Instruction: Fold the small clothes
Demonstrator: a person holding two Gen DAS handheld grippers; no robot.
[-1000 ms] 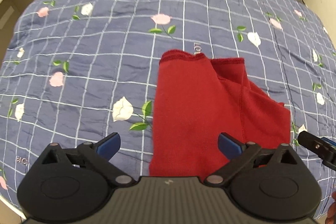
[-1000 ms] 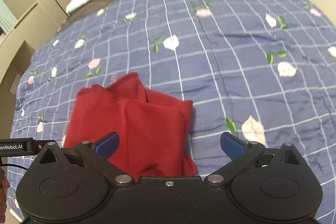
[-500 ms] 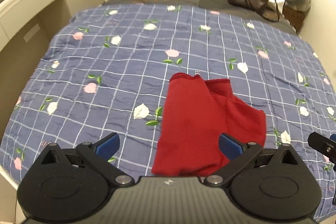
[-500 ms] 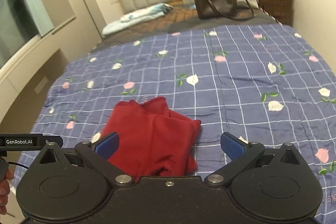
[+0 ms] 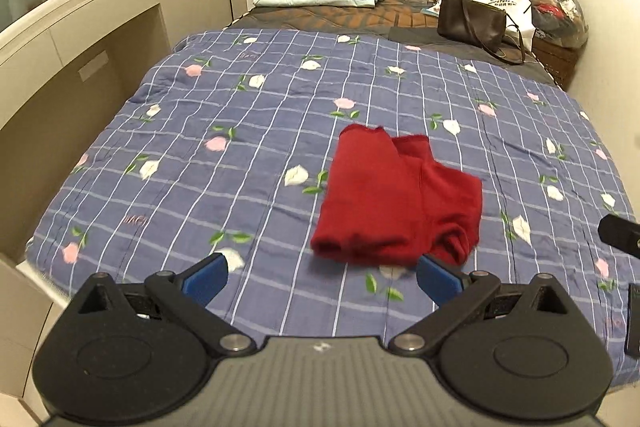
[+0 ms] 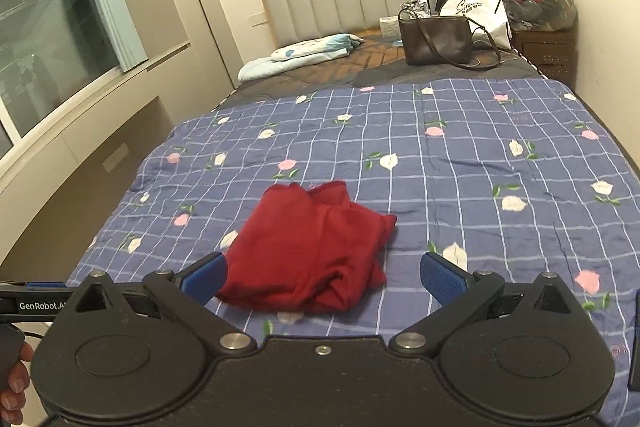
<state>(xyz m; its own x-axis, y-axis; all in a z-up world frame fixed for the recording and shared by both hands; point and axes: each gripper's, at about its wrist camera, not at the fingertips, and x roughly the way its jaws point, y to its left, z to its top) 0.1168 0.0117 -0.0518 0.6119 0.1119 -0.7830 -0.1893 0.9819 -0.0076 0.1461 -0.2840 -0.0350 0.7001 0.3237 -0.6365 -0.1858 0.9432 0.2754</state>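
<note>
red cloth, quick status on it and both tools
Left tool open, empty. Right tool open, empty. Red cloth folded on quilt, clear of both tools. Nothing in the way; bag far off by headboard.

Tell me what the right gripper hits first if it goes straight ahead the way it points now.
Probably the folded red garment: it lies ahead between the open right gripper fingers, though depth is unclear.

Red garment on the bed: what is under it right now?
The red garment lies folded on the blue floral quilt, which shows all around it. Whatever lies beneath its layers is covered. Both grippers are open and clear of it.
</note>
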